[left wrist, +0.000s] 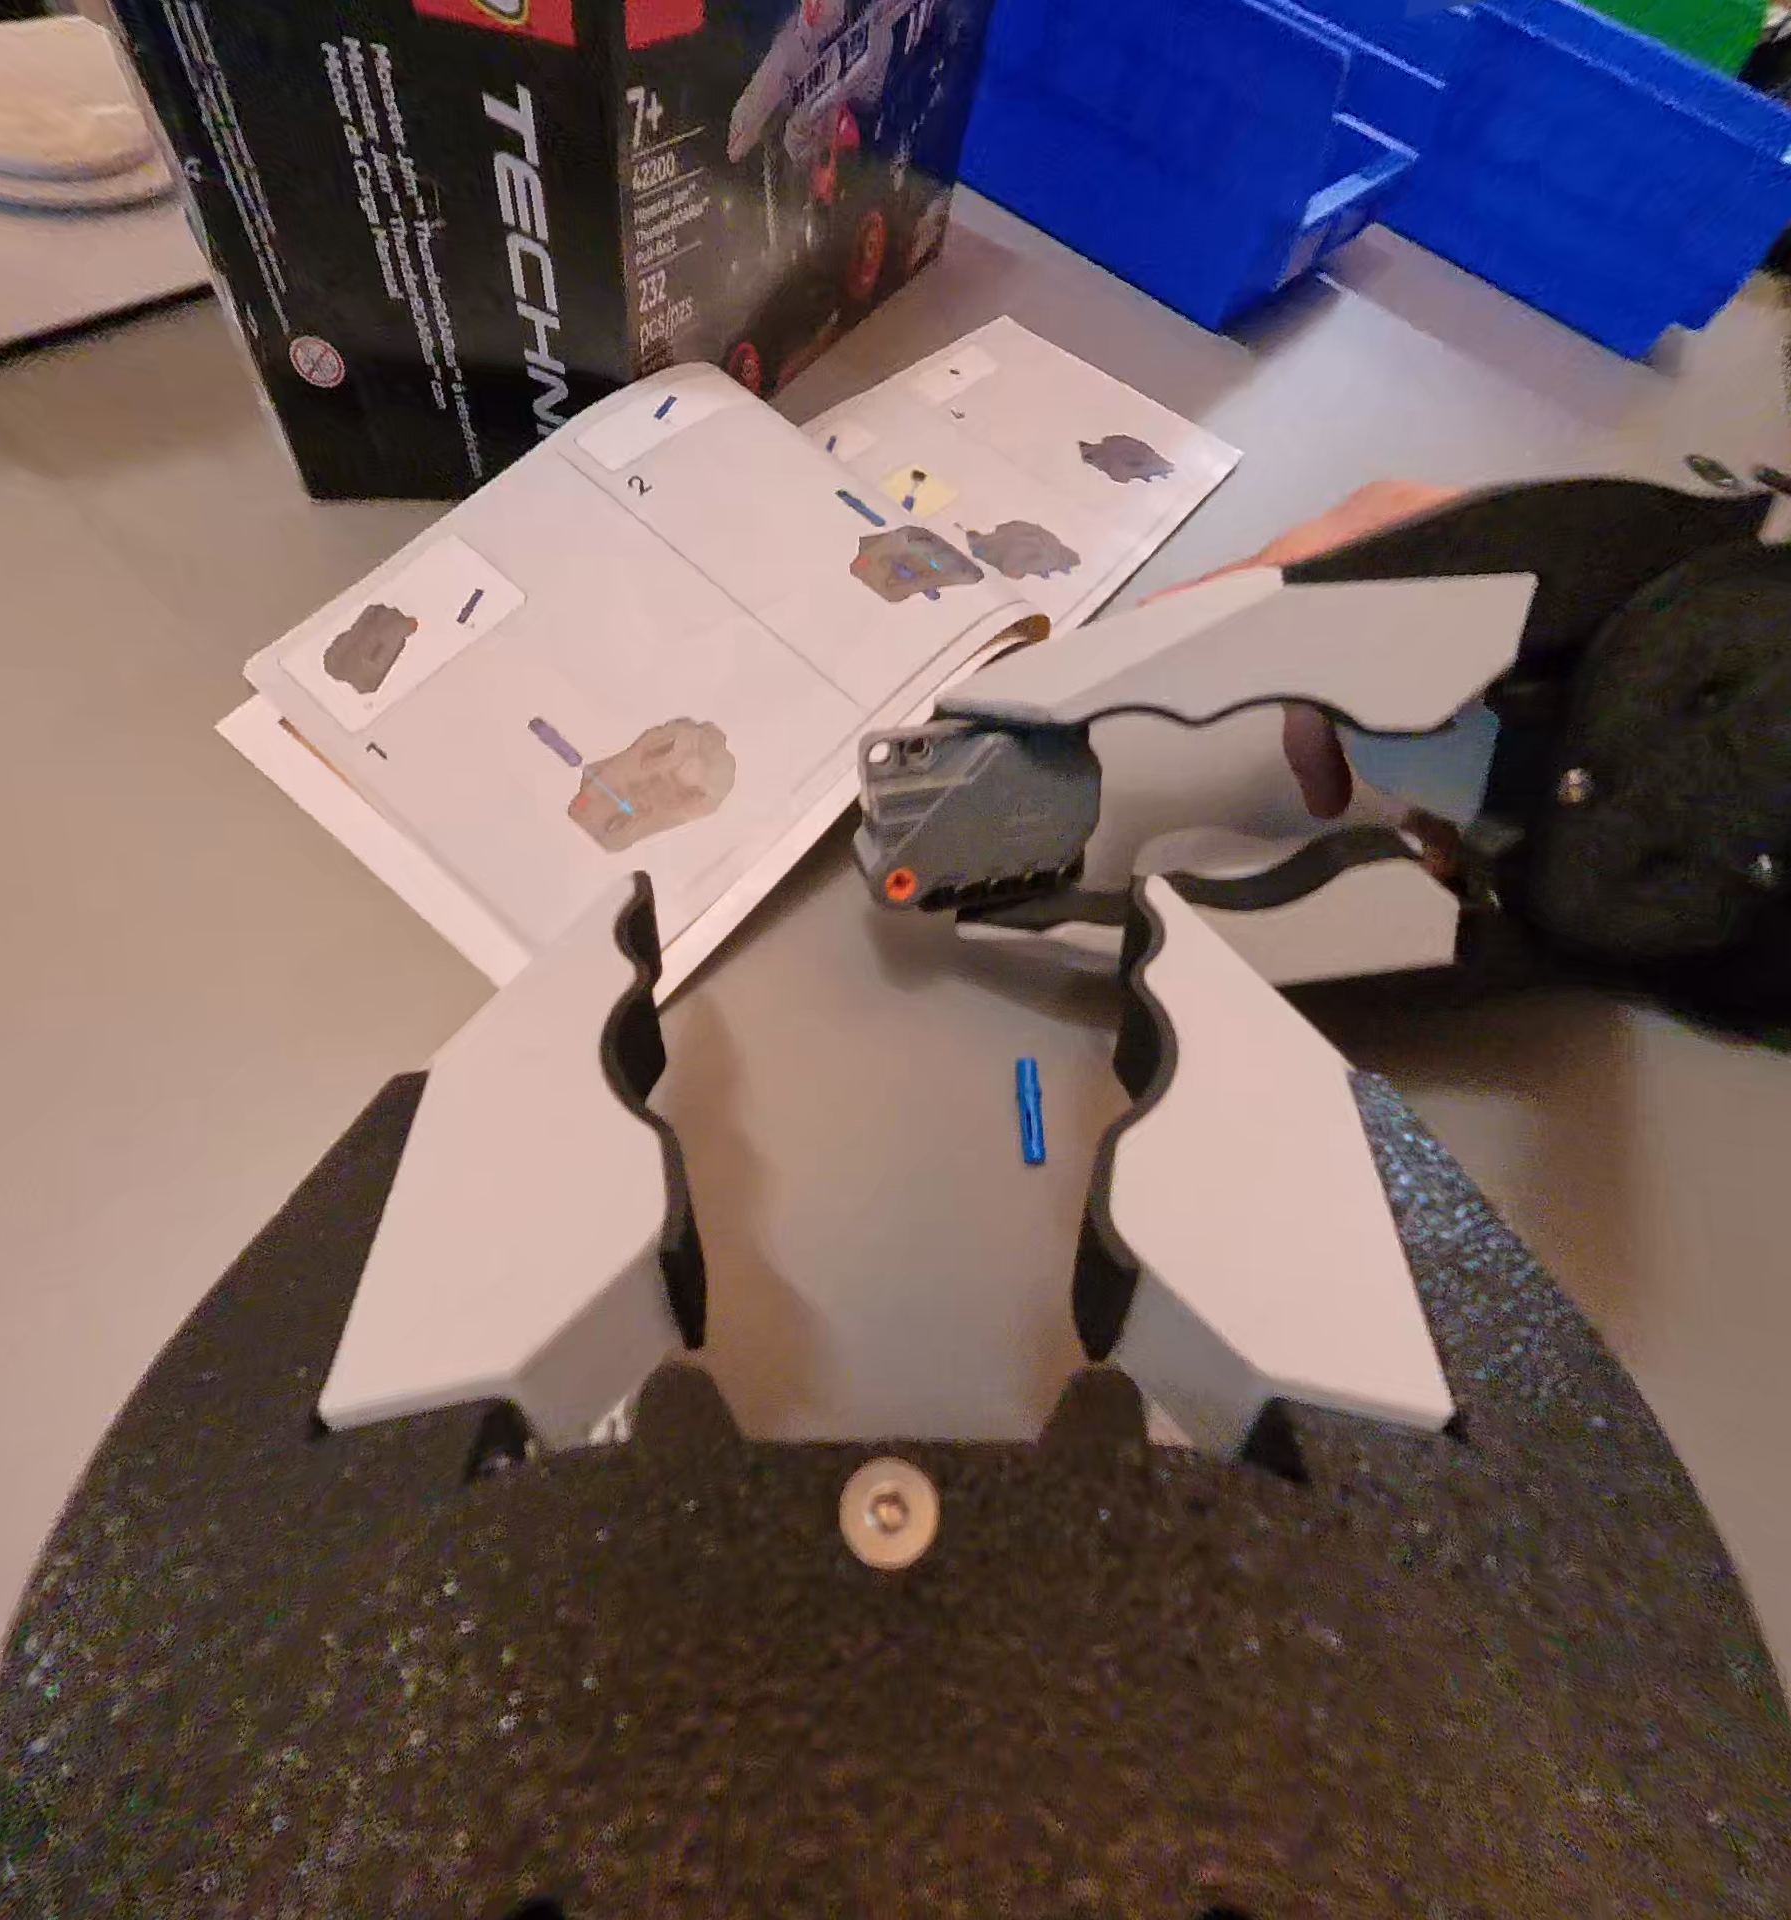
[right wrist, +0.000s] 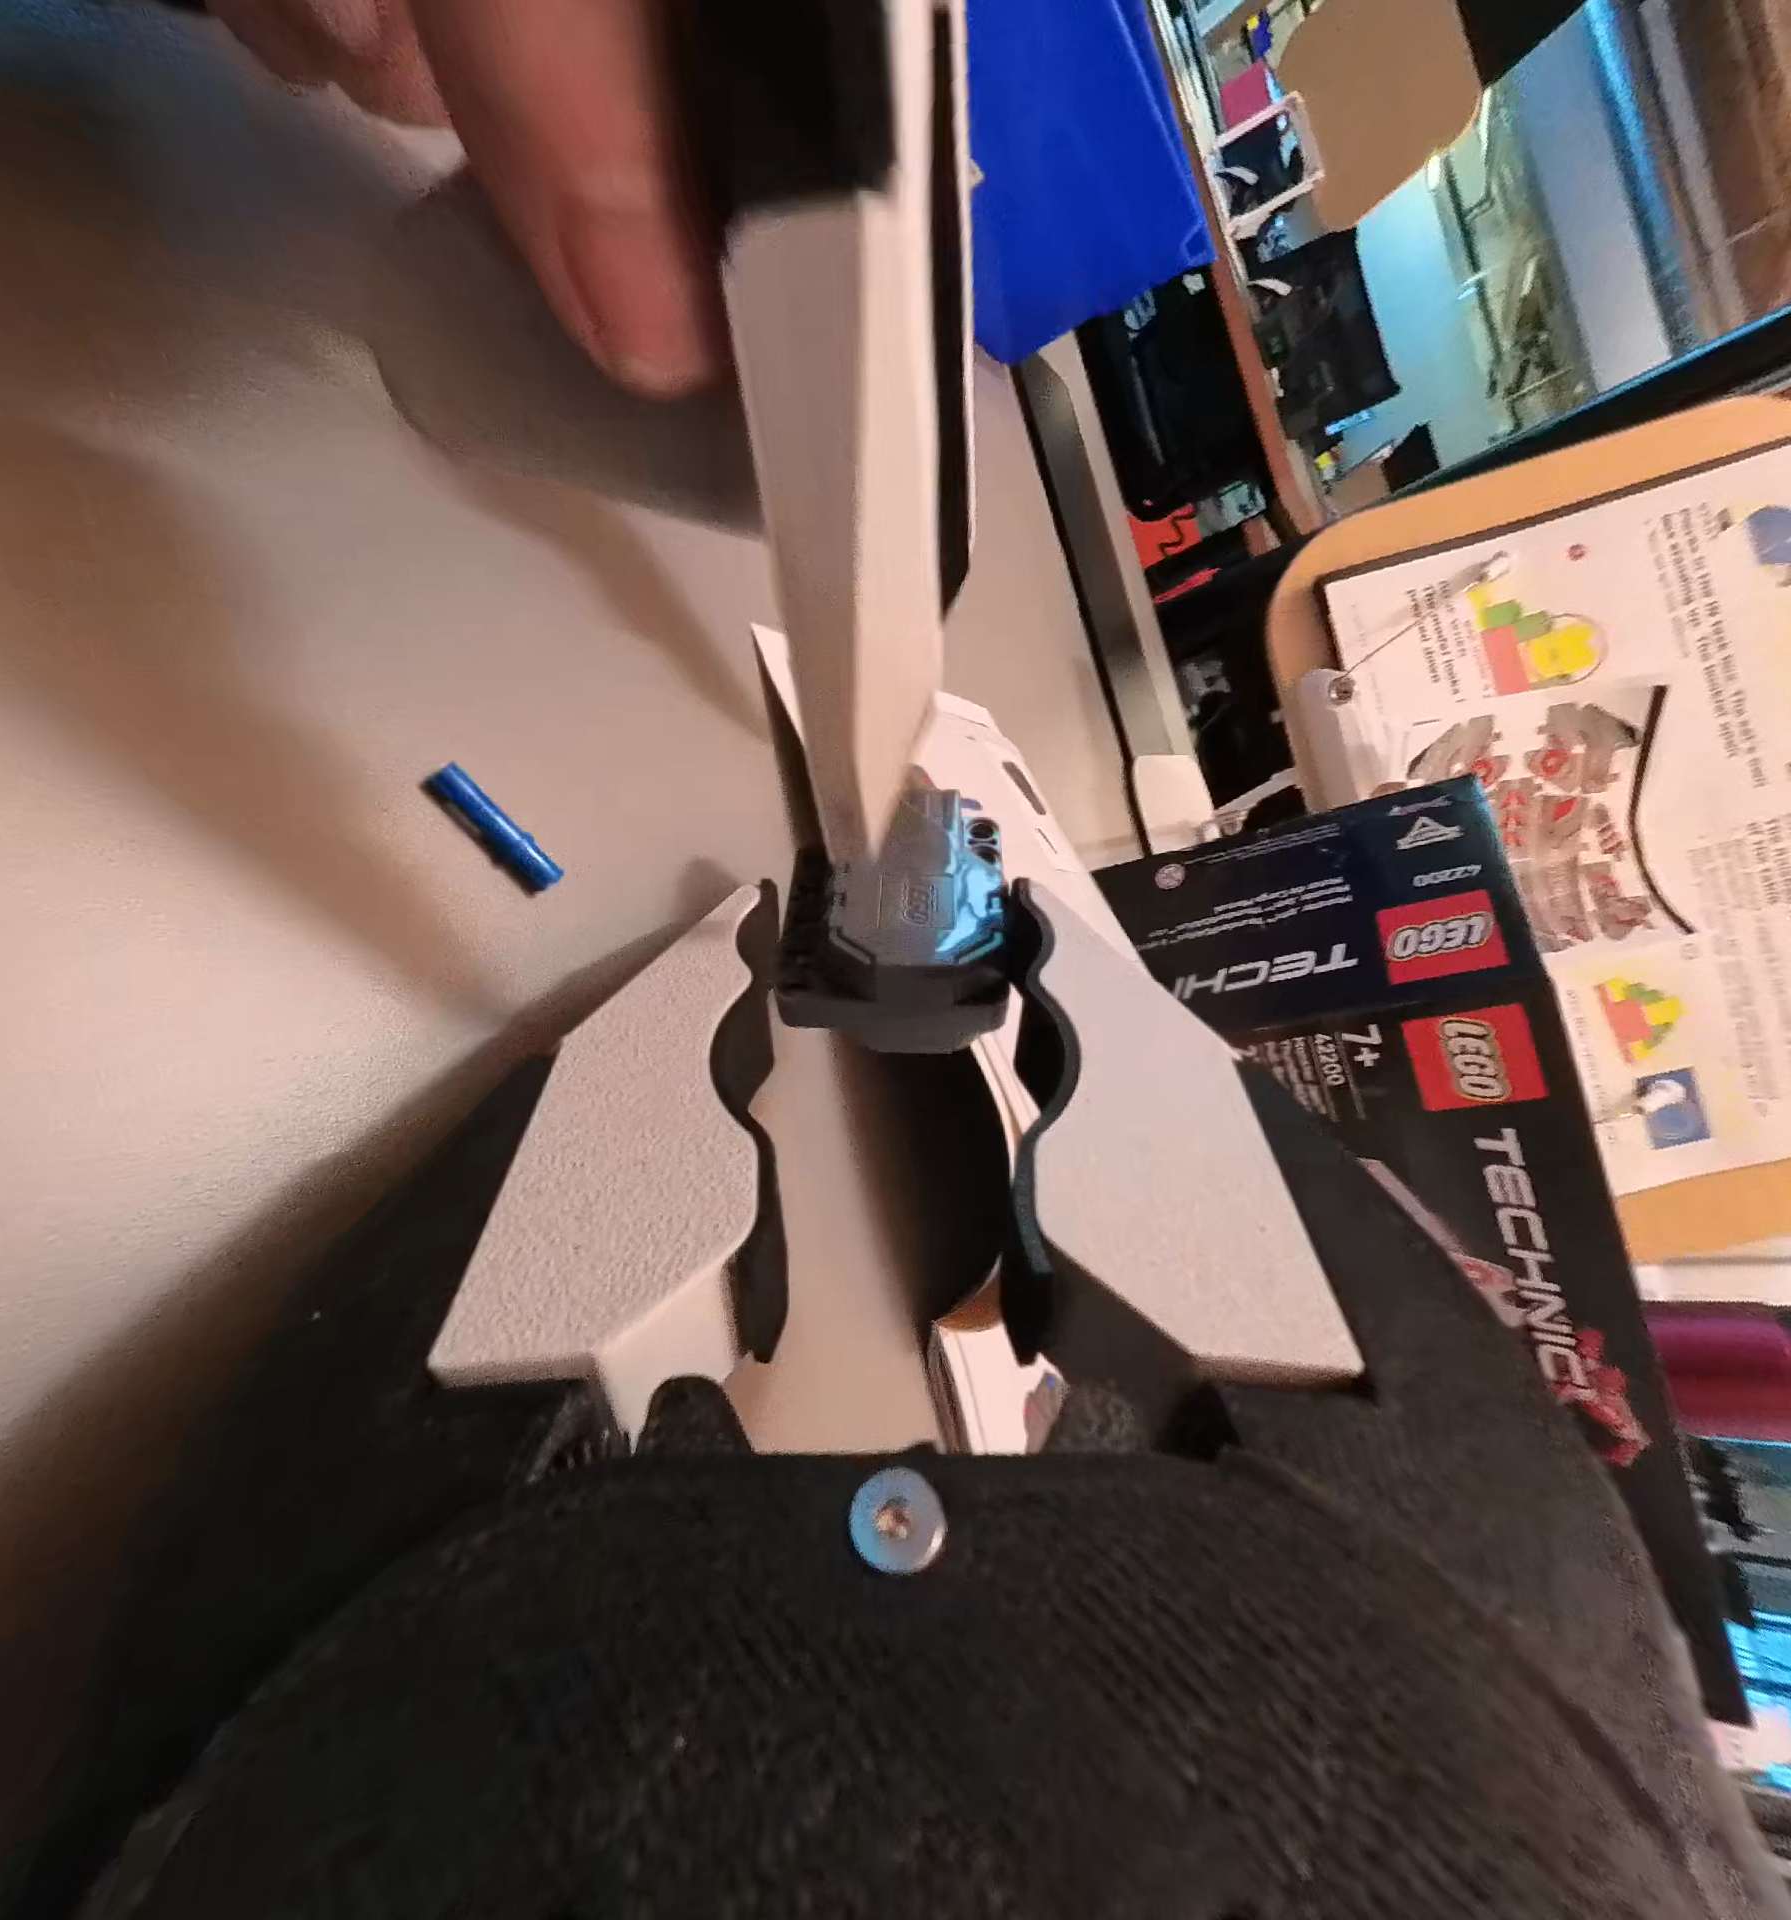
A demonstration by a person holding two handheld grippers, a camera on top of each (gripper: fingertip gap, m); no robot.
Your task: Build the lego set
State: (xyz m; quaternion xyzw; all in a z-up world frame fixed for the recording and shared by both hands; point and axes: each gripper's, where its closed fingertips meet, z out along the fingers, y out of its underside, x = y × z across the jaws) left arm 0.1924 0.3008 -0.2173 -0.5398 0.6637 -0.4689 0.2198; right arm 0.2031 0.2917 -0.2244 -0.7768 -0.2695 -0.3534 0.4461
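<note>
My right gripper (right wrist: 891,914) is shut on a grey and black Lego motor block (right wrist: 901,940), turned on its side and held just above the table. In the left wrist view the right gripper (left wrist: 953,816) comes in from the right with the block (left wrist: 979,821), which has an orange hub at its lower left corner. My left gripper (left wrist: 891,914) is open and empty. A small blue pin (left wrist: 1029,1110) lies on the table between its fingers, nearer the right one. The pin also shows in the right wrist view (right wrist: 496,826). A left gripper finger (right wrist: 849,623) reaches down close to the block.
An open instruction booklet (left wrist: 662,623) lies beyond the left gripper, with the black Lego box (left wrist: 517,208) behind it. Blue bins (left wrist: 1390,156) stand at the back right. A person's hand (right wrist: 579,208) holds the left gripper. A wooden board with a printed sheet (right wrist: 1649,779) stands behind the box. The grippers are tip to tip, or close to it.
</note>
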